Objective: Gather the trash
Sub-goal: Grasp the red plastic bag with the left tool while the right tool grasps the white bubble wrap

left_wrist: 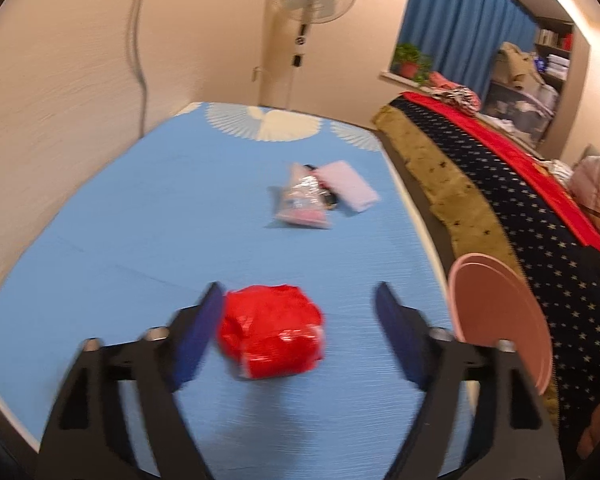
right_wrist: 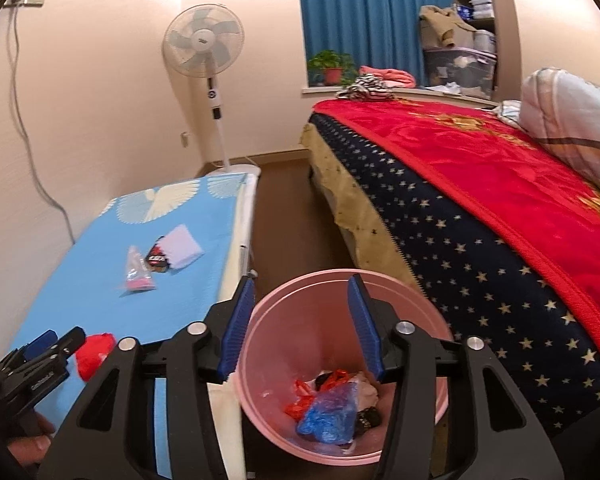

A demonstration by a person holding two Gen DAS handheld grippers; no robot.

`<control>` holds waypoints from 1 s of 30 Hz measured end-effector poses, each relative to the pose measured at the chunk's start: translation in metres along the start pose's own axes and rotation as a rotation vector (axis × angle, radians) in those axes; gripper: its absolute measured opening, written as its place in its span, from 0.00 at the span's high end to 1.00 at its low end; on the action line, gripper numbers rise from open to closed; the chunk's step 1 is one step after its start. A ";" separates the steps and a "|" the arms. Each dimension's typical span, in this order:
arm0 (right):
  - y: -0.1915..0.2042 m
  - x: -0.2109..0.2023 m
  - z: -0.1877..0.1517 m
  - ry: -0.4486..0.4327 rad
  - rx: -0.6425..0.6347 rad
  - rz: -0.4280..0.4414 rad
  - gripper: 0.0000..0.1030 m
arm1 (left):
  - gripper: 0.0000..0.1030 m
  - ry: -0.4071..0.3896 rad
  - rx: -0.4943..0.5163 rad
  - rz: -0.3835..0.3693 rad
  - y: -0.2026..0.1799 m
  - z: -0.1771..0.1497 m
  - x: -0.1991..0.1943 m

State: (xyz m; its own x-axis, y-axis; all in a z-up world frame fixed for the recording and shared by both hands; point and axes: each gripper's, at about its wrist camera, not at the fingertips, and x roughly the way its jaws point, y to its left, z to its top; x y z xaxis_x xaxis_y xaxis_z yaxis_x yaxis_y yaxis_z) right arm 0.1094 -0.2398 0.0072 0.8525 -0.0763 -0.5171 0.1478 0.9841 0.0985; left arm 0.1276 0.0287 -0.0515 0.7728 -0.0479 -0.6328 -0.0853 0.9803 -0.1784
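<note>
Trash is what remains on the blue surface (left_wrist: 120,220), and the nearest piece is a crumpled red wrapper (left_wrist: 271,332). Taking the pink bin (right_wrist: 340,364) as the landmark, the wrapper lies on the surface just to the bin's left, close to the near edge. The left tongs (left_wrist: 300,336) stand wide apart with the wrapper between the two blue pads: it sits right against the left-hand pad, perhaps touching it, and well clear of the right-hand one, so nothing is gripped. The wrapper's wider side runs across the gap between the pads, which suits a straight closing. The left hand is plainly the nearer; a shift to centre the wrapper before closing looks like the thing the coming move depends on.

The wrapper is glossy, bunched into a loose lump, with a paler shiny band along its lower edge; it should crush easily and may slip.

The right tongs (right_wrist: 304,332) hang about half open above the mouth of the bin, holding nothing. Inside the bin lie red, blue and pale scraps.

Further from the bin, toward the fan end of the surface, sit a clear packet (left_wrist: 302,200), a small dark wrapper and a pale folded piece (left_wrist: 350,186), clustered together.
</note>
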 end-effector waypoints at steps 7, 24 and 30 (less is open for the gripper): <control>0.009 0.001 -0.005 0.018 -0.027 0.040 0.43 | 0.13 0.139 -0.049 0.025 0.010 -0.011 0.026; 0.018 0.009 -0.012 0.045 -0.029 0.092 0.42 | 0.54 0.194 -0.032 -0.053 0.006 -0.016 0.041; 0.023 0.015 -0.015 0.055 -0.042 0.111 0.42 | 0.55 0.137 -0.029 -0.026 0.012 -0.007 0.037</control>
State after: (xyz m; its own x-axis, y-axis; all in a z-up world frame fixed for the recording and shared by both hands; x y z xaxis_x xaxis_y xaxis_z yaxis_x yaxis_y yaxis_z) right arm 0.1186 -0.2156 -0.0108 0.8333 0.0414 -0.5513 0.0319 0.9919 0.1228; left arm 0.1505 0.0372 -0.0821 0.6818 -0.1015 -0.7245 -0.0857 0.9724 -0.2168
